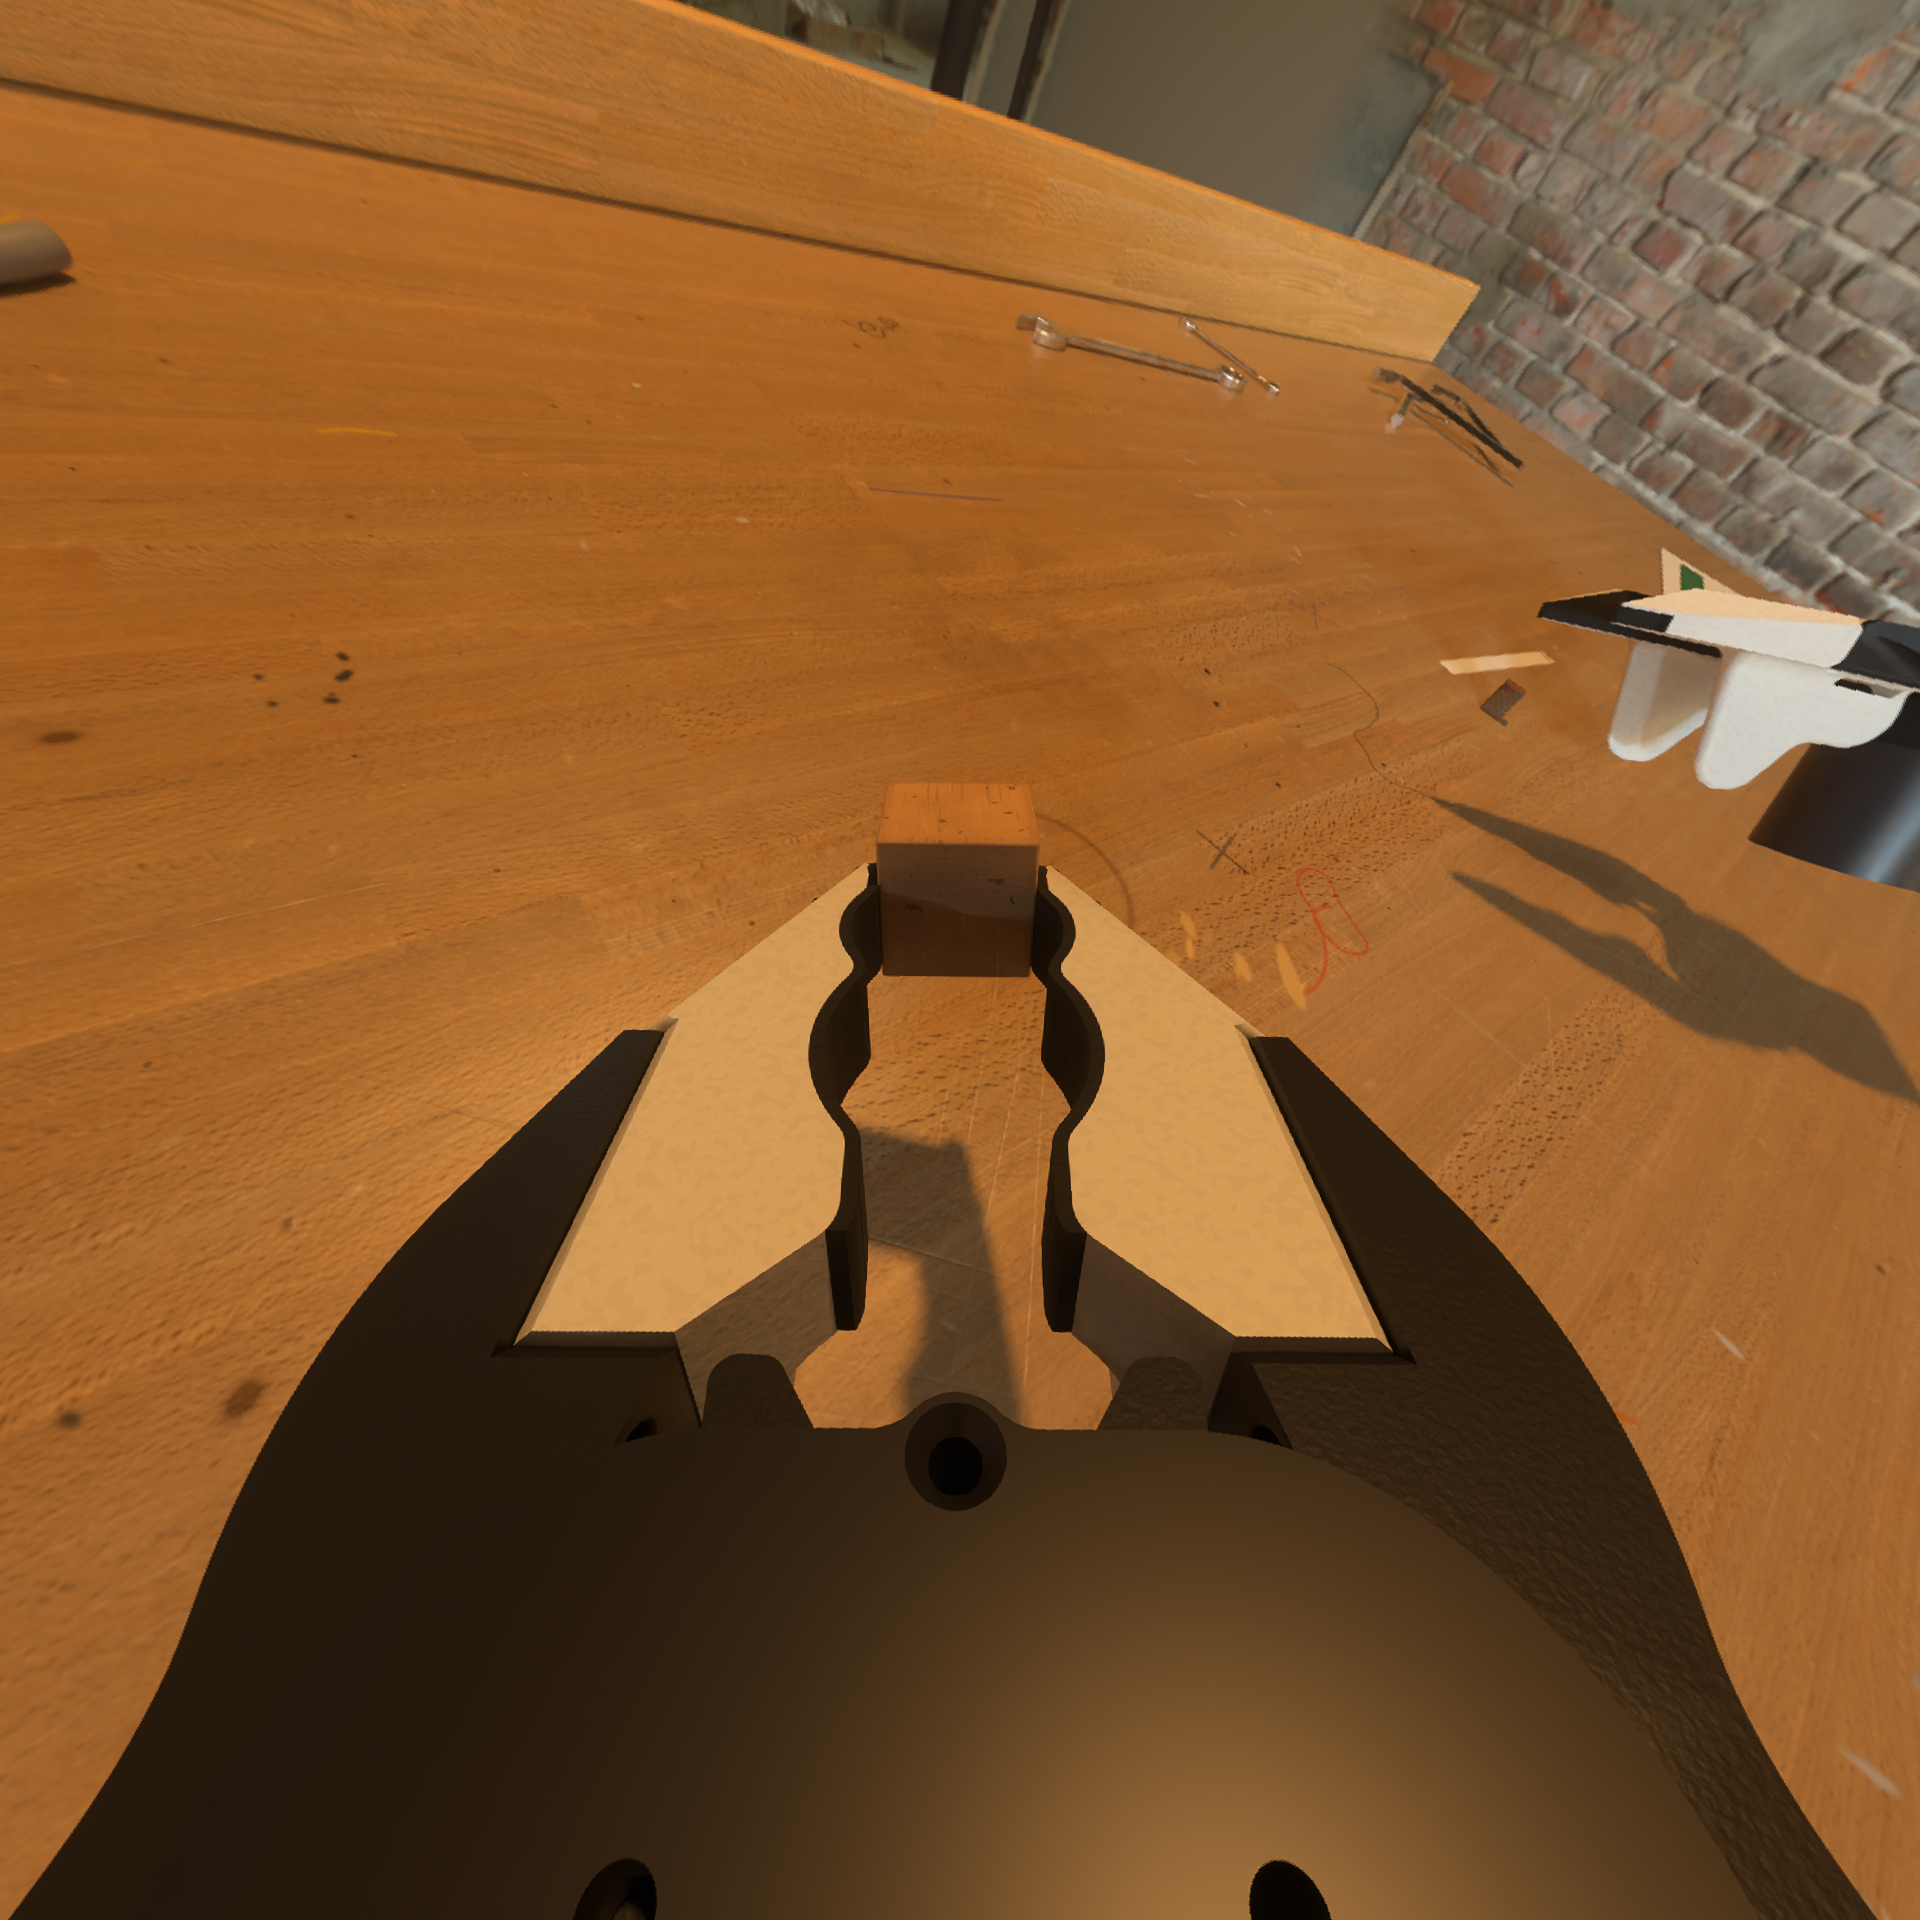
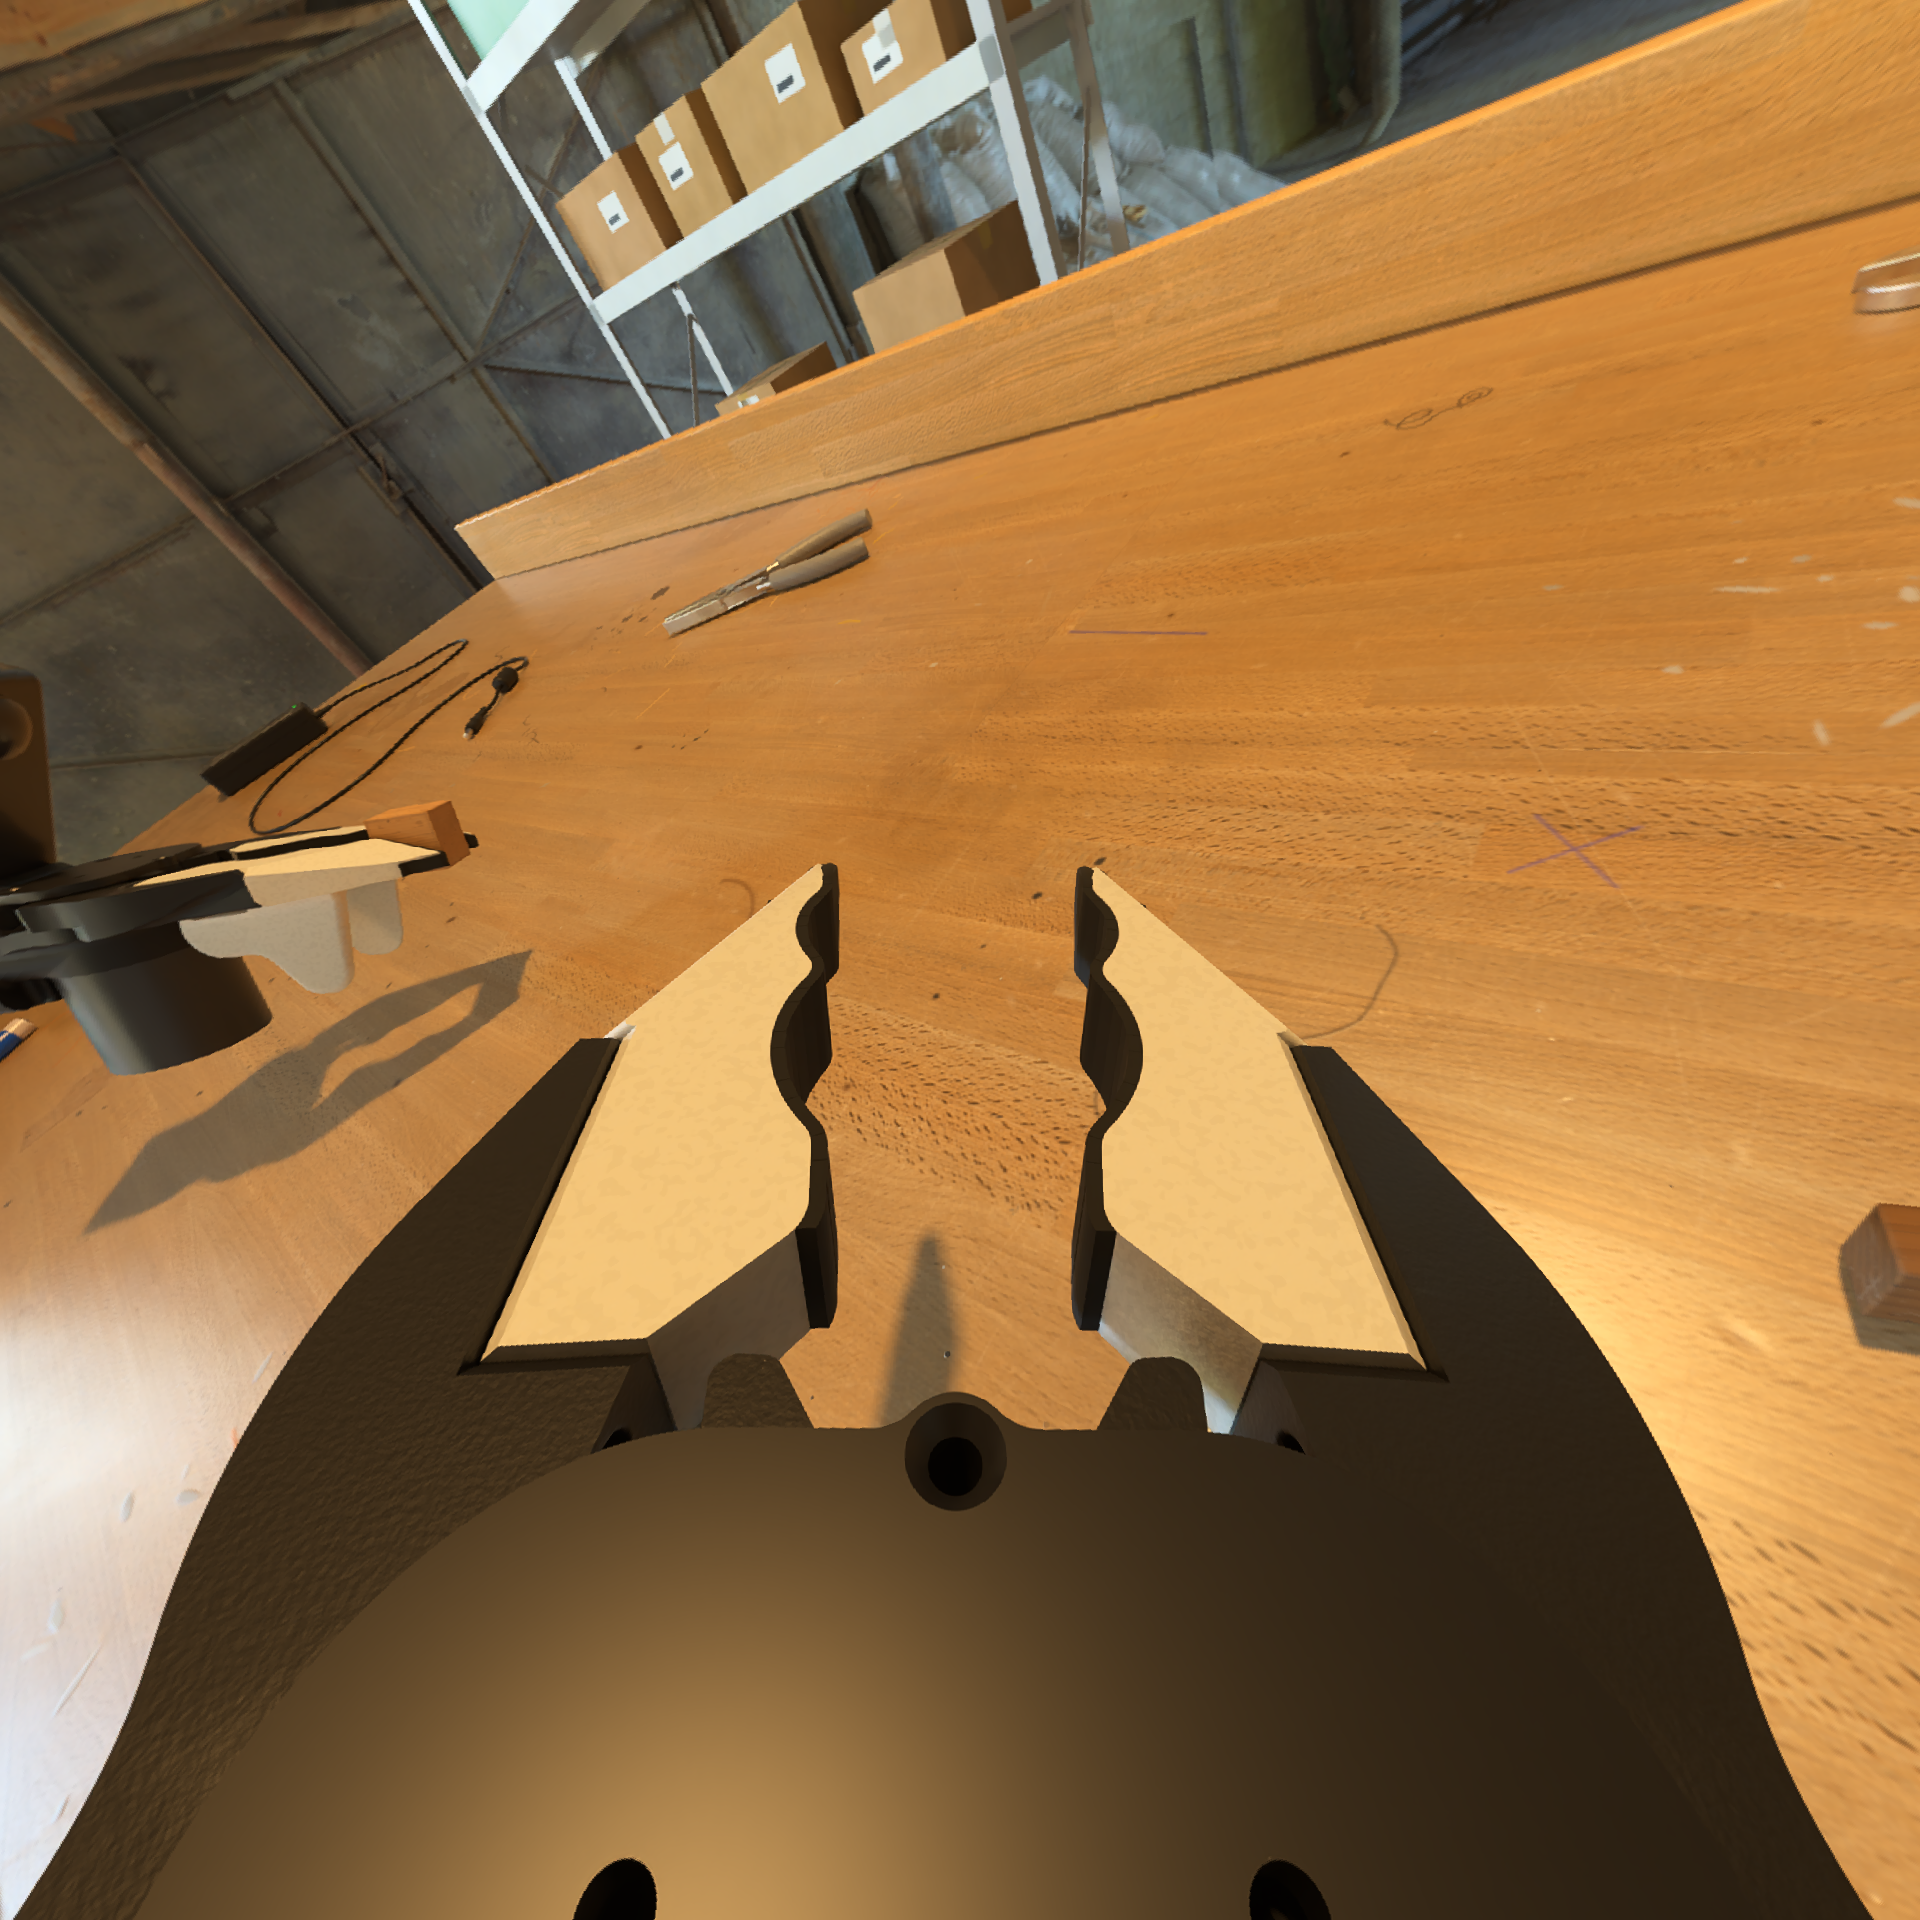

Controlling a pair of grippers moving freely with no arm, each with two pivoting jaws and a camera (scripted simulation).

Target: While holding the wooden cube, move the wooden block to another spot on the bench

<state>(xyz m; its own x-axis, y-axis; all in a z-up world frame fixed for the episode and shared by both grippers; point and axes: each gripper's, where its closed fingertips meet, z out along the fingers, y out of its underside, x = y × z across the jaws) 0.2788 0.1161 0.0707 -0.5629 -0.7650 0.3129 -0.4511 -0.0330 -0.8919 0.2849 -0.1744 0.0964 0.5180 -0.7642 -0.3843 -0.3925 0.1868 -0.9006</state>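
My left gripper (image 1: 956, 883) is shut on the wooden cube (image 1: 956, 831), a small light-brown cube gripped at the fingertips and held a little above the bench. The right wrist view shows this gripper (image 2: 436, 850) at the left with the cube (image 2: 421, 824) in its tips. My right gripper (image 2: 956, 883) is open and empty above the bench. It also shows side-on at the right of the left wrist view (image 1: 1600, 618). The wooden block (image 2: 1886, 1283), darker brown, lies on the bench to the right of my right gripper. It looks small and far off in the left wrist view (image 1: 1501, 701).
The wooden bench (image 2: 1247, 727) has a raised back board (image 2: 1143, 343). Wrenches (image 1: 1132, 353) and thin black tools (image 1: 1449, 416) lie near the back. Pliers (image 2: 769, 571) and a black cable with an adapter (image 2: 343, 727) lie farther off. Beyond stand a shelf of boxes (image 2: 790, 94) and a brick wall (image 1: 1714, 260).
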